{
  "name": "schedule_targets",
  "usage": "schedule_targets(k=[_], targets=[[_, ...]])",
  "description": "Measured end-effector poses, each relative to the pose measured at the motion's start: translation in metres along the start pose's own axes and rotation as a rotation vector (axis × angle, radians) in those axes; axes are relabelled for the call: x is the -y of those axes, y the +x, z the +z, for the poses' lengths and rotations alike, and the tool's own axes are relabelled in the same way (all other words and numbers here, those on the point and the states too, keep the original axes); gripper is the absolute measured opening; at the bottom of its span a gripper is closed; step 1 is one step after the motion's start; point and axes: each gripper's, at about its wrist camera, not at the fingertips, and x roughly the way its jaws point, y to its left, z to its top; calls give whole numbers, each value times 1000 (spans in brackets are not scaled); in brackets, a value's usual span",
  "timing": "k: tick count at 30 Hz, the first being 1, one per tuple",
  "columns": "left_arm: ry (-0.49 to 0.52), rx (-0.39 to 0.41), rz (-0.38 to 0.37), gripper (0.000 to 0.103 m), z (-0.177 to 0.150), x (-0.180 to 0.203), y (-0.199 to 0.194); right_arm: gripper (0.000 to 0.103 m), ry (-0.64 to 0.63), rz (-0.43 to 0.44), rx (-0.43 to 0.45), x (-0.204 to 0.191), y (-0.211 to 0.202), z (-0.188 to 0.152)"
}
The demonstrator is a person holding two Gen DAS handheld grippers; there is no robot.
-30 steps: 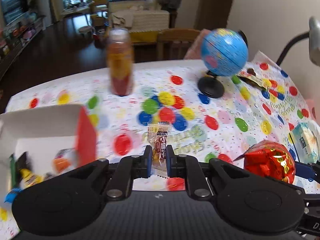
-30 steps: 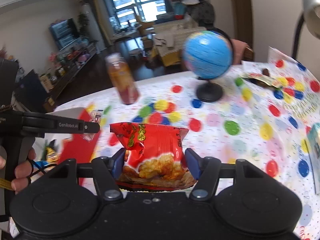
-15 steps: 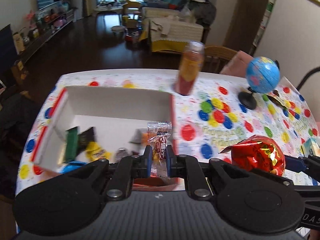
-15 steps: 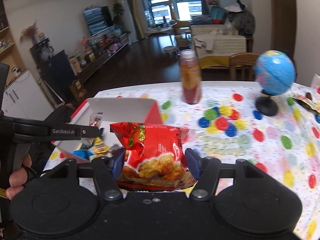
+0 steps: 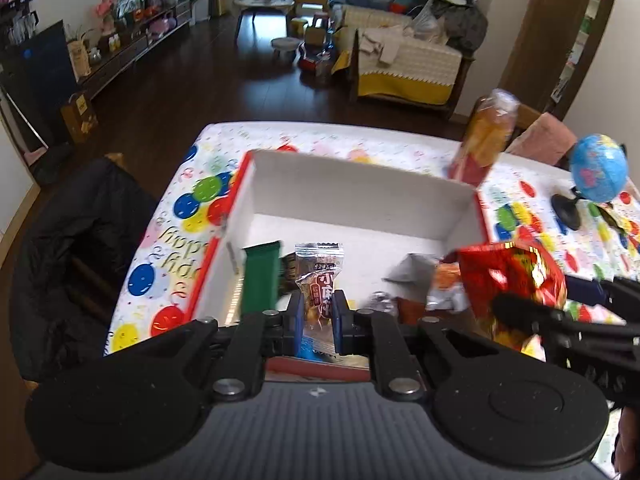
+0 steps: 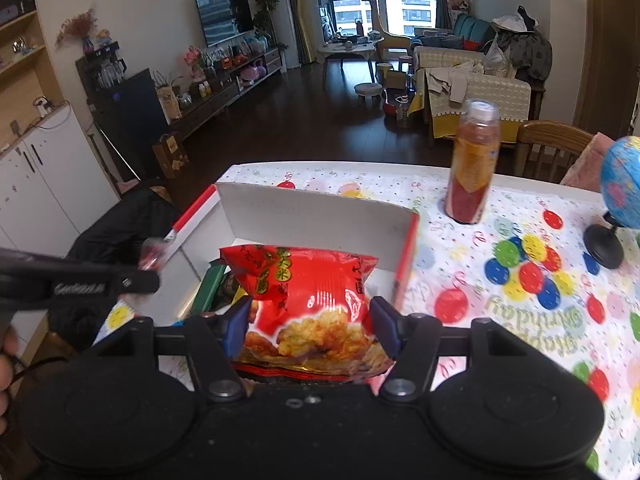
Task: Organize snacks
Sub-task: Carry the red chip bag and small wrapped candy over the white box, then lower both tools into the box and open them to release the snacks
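Clamped between the blue pads of the left gripper [image 5: 317, 322]: a small clear-wrapped candy [image 5: 319, 280] with red print, upright, held over the near edge of the open box [image 5: 360, 188]. Gripped likewise in the right gripper [image 6: 310, 330]: a puffy red snack bag [image 6: 308, 300], pinched at its lower sides, hanging over the box's near right corner. Seen from the left wrist, the same red bag [image 5: 510, 276] just right of the candy, blurred.

Inside the box, white-walled with red rim: a green bar wrapper [image 5: 260, 276] leaning near the left wall, a dark packet behind it, a silver-grey wrapper [image 5: 412, 270] and an orange-tinted one toward the right; further pieces too blurred to name. Far half of the box floor bare.

Beyond the box, on the balloon-print tablecloth [image 6: 520, 280]: a bottle [image 6: 474, 164] of orange-red drink with a white cap, standing upright near the far edge. Further right, a blue globe [image 5: 598, 168] on a black stand, well apart from the box. Behind the table, a wooden chair [image 6: 550, 140].
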Motion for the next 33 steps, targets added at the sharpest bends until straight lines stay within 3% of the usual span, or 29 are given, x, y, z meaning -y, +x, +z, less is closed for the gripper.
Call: schedule_targets(k=[5, 16, 31, 33], targets=[[0, -47, 13, 13, 5, -19, 26, 62, -35, -16, -31, -15, 40, 10], [54, -109, 1, 13, 8, -18, 75, 62, -74, 5, -120, -29, 107, 20], [61, -186, 12, 15, 0, -18, 110, 65, -91, -24, -194, -35, 121, 14], [55, -192, 5, 18, -1, -19, 110, 72, -77, -13, -188, -32, 117, 14]])
